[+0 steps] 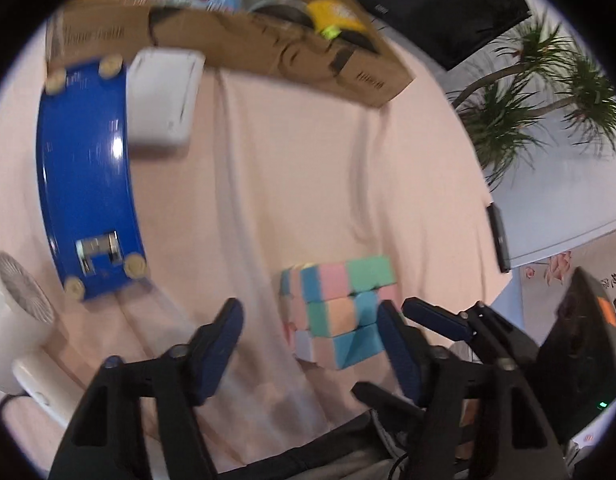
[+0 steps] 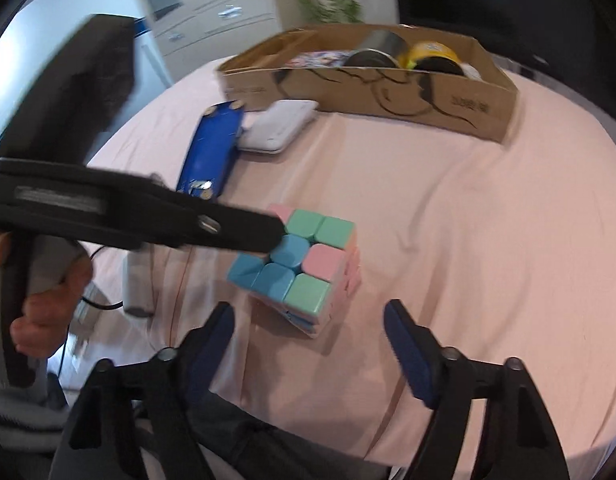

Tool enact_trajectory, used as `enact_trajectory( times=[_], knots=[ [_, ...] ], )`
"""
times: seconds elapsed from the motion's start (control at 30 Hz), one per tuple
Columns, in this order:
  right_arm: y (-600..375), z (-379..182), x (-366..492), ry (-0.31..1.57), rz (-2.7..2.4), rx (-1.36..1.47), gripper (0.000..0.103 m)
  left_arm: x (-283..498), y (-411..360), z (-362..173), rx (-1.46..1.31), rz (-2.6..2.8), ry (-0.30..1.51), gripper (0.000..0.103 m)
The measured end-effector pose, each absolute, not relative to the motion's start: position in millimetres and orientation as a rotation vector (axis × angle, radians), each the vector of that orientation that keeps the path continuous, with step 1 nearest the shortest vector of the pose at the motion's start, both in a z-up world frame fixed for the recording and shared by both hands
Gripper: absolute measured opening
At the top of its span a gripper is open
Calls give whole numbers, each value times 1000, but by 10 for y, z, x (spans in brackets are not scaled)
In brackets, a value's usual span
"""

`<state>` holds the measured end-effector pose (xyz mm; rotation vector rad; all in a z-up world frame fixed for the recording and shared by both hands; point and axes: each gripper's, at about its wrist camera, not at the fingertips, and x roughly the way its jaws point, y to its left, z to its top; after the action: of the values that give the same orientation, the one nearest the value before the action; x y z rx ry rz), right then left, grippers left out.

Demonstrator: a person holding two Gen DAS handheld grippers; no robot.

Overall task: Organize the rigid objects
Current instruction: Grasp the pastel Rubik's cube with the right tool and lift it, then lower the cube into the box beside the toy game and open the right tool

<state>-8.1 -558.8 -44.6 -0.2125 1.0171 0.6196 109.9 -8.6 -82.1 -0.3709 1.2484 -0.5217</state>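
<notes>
Both claws wide open: left gripper (image 1: 312, 340) & right gripper (image 2: 308, 328) around pastel cube (image 2: 297, 270) mid-frame, cardboard box (image 2: 372, 88) up top.

Pastel cube (image 2: 297, 268) sits mid-cloth, open pink cloth (image 2: 468, 240) to its right and on toward cardboard box (image 2: 388, 92). Left gripper (image 1: 312, 344) crowds cube's left side, one finger (image 2: 243, 232) touching top edge. Right gripper (image 2: 308, 328) near side, jaws spread, nothing between them. Blue curved piece (image 2: 209, 152) and white case (image 2: 279, 126) block far-left lane, touching each other, just before box. White fan (image 1: 19, 320) at left edge.
</notes>
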Motion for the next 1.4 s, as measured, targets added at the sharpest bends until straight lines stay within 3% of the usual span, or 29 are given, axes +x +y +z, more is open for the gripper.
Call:
enact_trajectory(
  times=[0.03, 0.13, 0.53, 0.8, 1.0, 1.13, 1.4],
  knots=[
    [-5579, -474, -77, 1017, 639, -219, 54, 1094, -69, -852, -412, -541, 1243, 59],
    [-5510, -571, -24, 1036, 689, -230, 45, 1090, -113, -855, -446, -593, 1208, 40],
    [-5288, -555, 16, 964, 682, -261, 43, 1051, -96, -493, -301, -506, 1064, 39],
    [-4779, 176, 363, 767, 777, -279, 40, 1328, 398, 340, -264, -422, 856, 39],
    [-4155, 719, 1069, 648, 854, -348, 40, 2128, 972, 650, -291, -376, 819, 40],
    [-3758, 731, 1679, 681, 855, -393, 40, 2733, 1185, 553, -306, -380, 863, 40],
    [-3522, 158, 2563, 847, 841, -379, 40, 3511, 1372, -227, -468, -451, 1039, 40]
  ],
)
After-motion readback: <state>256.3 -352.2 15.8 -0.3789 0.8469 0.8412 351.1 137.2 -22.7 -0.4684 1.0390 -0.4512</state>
